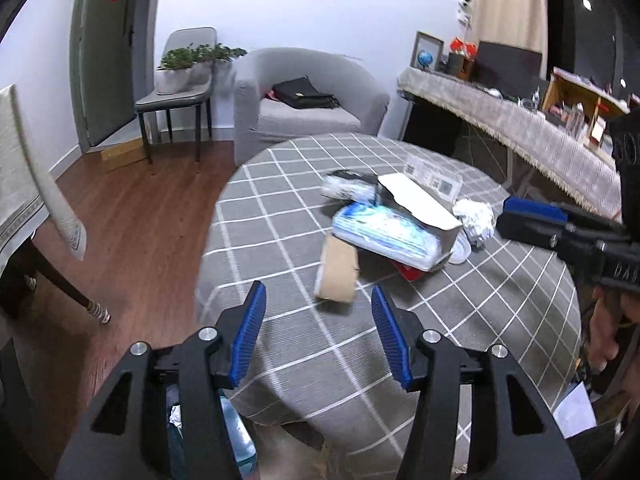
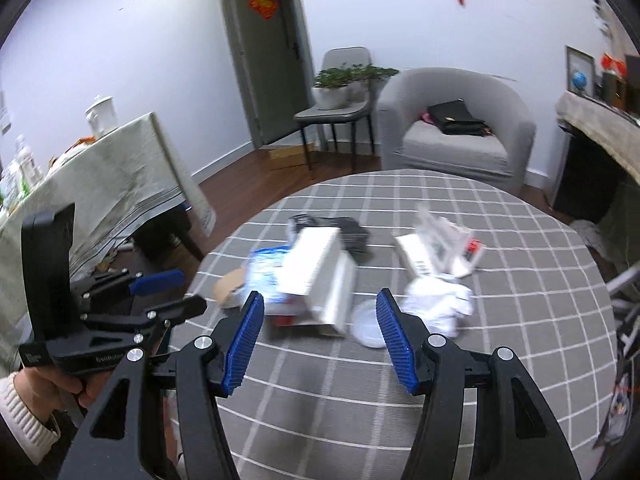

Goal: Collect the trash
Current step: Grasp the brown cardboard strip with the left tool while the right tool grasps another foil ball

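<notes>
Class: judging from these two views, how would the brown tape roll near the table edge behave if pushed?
The brown tape roll looks round and propped against the pile, so it would probably roll or topple. It looks stiff, probably easy for open tongs to grip.
</notes>
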Action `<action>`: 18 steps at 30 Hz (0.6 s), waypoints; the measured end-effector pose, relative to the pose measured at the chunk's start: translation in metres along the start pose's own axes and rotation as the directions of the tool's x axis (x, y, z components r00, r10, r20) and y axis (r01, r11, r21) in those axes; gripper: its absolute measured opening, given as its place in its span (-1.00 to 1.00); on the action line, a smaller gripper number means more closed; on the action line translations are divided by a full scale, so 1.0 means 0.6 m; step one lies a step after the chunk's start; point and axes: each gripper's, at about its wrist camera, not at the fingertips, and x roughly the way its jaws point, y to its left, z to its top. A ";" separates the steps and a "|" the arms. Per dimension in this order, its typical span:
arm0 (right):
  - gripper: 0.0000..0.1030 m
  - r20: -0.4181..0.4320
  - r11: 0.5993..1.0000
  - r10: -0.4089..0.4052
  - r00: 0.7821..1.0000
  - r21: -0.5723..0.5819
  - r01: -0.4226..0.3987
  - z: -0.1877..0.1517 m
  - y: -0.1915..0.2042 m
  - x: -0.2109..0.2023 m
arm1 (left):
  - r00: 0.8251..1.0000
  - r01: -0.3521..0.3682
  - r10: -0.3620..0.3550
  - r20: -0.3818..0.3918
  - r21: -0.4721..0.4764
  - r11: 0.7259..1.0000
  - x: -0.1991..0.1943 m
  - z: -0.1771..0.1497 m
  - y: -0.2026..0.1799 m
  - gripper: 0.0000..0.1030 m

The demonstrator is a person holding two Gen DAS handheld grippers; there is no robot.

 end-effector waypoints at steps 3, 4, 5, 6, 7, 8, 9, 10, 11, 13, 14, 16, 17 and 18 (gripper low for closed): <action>0.15 -0.019 0.999 -0.022 1.000 0.030 0.023 -0.005 -0.030 0.003 | 1.000 -0.017 0.017 -0.016 0.028 0.999 0.018 0.002 -0.010 0.11; 0.15 -0.022 0.999 -0.030 0.999 0.037 0.030 -0.009 -0.039 0.002 | 1.000 -0.022 0.023 -0.019 0.034 0.999 0.025 0.002 -0.012 0.11; 0.15 -0.024 0.998 -0.035 0.999 0.044 0.036 -0.010 -0.046 0.000 | 0.999 -0.025 0.026 -0.022 0.038 0.999 0.031 0.004 -0.013 0.11; 0.15 -0.025 0.998 -0.040 0.999 0.049 0.041 -0.011 -0.049 0.000 | 0.999 -0.028 0.029 -0.022 0.038 0.999 0.034 0.006 -0.014 0.11; 0.15 -0.027 0.997 -0.050 0.998 0.054 0.051 -0.012 -0.056 0.000 | 0.999 -0.028 0.029 -0.024 0.035 0.999 0.040 0.008 -0.013 0.11; 0.15 -0.029 0.996 -0.057 0.998 0.061 0.059 -0.013 -0.064 -0.001 | 0.999 -0.027 0.027 -0.025 0.030 0.999 0.044 0.010 -0.012 0.10; 0.15 -0.032 0.996 -0.062 0.998 0.069 0.064 -0.015 -0.071 0.000 | 0.999 -0.025 0.026 -0.025 0.028 0.999 0.048 0.012 -0.013 0.10; 0.15 -0.037 0.994 -0.067 0.997 0.080 0.070 -0.016 -0.078 0.001 | 0.999 -0.024 0.025 -0.025 0.028 0.999 0.049 0.014 -0.014 0.10; 0.15 -0.041 0.993 -0.070 0.997 0.087 0.073 -0.017 -0.083 0.003 | 0.999 -0.024 0.025 -0.027 0.030 0.999 0.052 0.015 -0.015 0.09; 0.15 -0.052 0.992 -0.076 0.996 0.098 0.081 -0.019 -0.093 0.006 | 0.999 -0.021 0.022 -0.033 0.028 0.999 0.059 0.017 -0.017 0.07; 0.15 -0.059 0.991 -0.081 0.995 0.098 0.086 -0.020 -0.097 0.008 | 0.999 -0.019 0.020 -0.035 0.028 0.999 0.062 0.019 -0.017 0.05; 0.15 -0.074 0.990 -0.085 0.994 0.103 0.093 -0.020 -0.102 0.014 | 0.999 -0.023 0.024 -0.040 0.026 0.999 0.069 0.022 -0.019 0.00; 0.15 -0.078 0.990 -0.085 0.993 0.107 0.093 -0.019 -0.104 0.018 | 0.999 -0.025 0.026 -0.044 0.023 0.999 0.072 0.023 -0.019 -0.04; 0.15 -0.083 0.989 -0.083 0.993 0.115 0.092 -0.020 -0.108 0.021 | 0.998 -0.026 0.027 -0.049 0.017 1.000 0.075 0.024 -0.018 -0.10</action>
